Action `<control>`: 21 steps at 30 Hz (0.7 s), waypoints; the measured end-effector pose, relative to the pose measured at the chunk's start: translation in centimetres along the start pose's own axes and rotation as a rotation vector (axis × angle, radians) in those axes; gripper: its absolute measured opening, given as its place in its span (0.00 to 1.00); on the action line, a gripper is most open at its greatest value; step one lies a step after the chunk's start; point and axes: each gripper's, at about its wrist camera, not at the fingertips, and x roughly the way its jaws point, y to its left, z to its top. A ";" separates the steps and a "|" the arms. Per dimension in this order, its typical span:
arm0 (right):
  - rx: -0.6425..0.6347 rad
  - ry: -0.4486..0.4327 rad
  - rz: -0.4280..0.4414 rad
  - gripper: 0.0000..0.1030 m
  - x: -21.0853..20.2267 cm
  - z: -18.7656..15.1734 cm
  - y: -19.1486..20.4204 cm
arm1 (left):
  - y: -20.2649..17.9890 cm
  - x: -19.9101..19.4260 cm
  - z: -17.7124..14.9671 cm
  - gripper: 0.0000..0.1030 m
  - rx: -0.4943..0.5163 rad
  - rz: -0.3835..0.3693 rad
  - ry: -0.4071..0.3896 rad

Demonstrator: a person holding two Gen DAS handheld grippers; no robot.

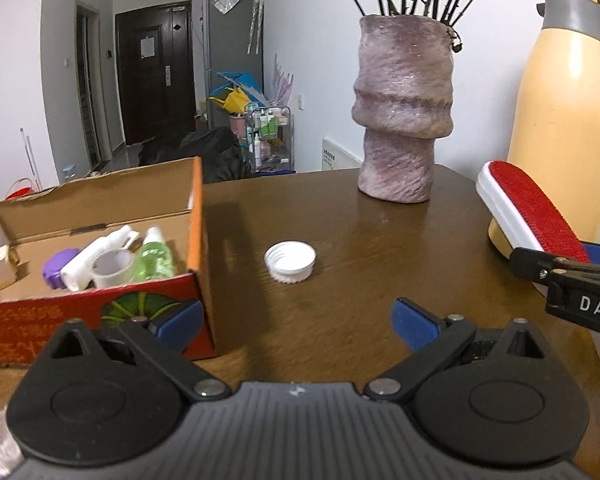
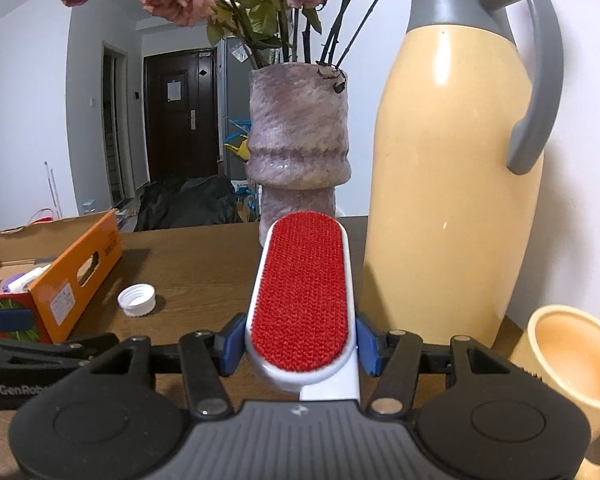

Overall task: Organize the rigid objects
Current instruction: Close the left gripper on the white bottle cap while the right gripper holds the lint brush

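Two tools [image 1: 298, 326], "DAS" lettering, "GenRob" lettering

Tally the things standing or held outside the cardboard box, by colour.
White: 1, the cap
Red and white: 1, the lint brush, clamped in the right gripper
Yellow: 2, the thermos jug and the cup
Mauve: 1, the vase
Total: 5

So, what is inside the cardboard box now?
In the cardboard box: a green bottle, a tape roll, a white tube and a purple thing. The near wall hides the floor.
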 end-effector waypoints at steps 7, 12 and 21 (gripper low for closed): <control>-0.008 0.001 -0.004 0.54 1.7 0.3 -0.4 | -1.5 1.3 0.8 0.90 0.029 -0.010 -0.012; -0.020 0.011 -0.003 0.54 2.9 0.4 -0.4 | -2.1 2.9 1.7 0.86 0.033 0.006 -0.020; -0.032 0.032 -0.001 0.54 5.0 0.6 -0.1 | -2.7 6.2 2.9 0.83 0.060 0.064 -0.006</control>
